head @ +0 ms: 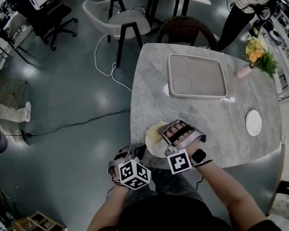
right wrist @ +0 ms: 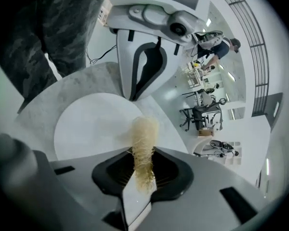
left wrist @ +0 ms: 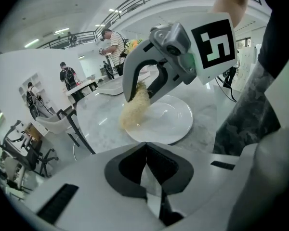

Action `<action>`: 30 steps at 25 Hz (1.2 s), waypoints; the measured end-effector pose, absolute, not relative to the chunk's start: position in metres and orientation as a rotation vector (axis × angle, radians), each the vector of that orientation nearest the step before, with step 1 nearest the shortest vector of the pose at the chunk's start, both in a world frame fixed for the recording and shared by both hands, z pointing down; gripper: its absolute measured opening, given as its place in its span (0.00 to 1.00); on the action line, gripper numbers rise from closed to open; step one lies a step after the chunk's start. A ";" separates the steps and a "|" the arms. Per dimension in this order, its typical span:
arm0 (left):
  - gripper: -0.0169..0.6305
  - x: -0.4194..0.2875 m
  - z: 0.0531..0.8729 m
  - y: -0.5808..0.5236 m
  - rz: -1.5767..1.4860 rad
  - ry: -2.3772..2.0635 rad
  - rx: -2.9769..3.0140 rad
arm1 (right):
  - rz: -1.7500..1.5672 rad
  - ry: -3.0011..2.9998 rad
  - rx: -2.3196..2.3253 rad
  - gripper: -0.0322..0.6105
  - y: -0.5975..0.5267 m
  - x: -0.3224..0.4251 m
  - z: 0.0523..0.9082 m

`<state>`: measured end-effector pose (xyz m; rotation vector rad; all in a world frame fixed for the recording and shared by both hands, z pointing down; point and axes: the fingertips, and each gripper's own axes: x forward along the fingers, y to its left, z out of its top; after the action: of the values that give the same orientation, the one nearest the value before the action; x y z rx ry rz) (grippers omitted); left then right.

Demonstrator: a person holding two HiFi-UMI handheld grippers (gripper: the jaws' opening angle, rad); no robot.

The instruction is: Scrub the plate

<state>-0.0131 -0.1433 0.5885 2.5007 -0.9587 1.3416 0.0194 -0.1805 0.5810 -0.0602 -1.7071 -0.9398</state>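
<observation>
The right gripper [right wrist: 143, 165] is clenched on a straw-coloured scrubber [right wrist: 143, 138] over the white plate [right wrist: 91, 124] at the table's [head: 207, 114] near edge. The left gripper [left wrist: 146, 150] is closed at the plate's rim; whether it pinches the rim is unclear

The right tongs [head: 167, 130] hide much of the plate [head: 153, 149] and loofah [head: 155, 129].

No legible text, labels, brands or numbers anywhere.
</observation>
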 end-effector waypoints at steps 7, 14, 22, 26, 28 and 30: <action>0.05 -0.015 0.590 -0.141 1.342 -0.959 2.481 | -0.960 -1.627 0.030 0.19 -0.201 0.044 0.574; 0.05 -0.016 0.592 -0.141 1.342 -0.951 2.479 | -0.913 -1.604 0.036 0.19 -0.183 0.068 0.581; 0.05 -0.012 0.592 -0.136 1.355 -0.919 2.503 | -0.876 -1.602 0.056 0.19 -0.164 0.076 0.584; 0.05 -0.010 0.591 -0.132 1.360 -0.901 2.518 | -0.862 -1.597 0.062 0.19 -0.155 0.077 0.582; 0.05 -0.010 0.590 -0.130 1.360 -0.896 2.524 | -0.850 -1.605 0.068 0.19 -0.150 0.076 0.581; 0.05 -0.010 0.589 -0.128 1.361 -0.890 2.530 | -0.899 -1.559 0.069 0.19 -0.151 0.079 0.580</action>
<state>-0.0095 -0.1277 0.5892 2.5298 -0.8905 1.3607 0.0790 -0.1512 0.5796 0.0694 -1.5595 -0.8989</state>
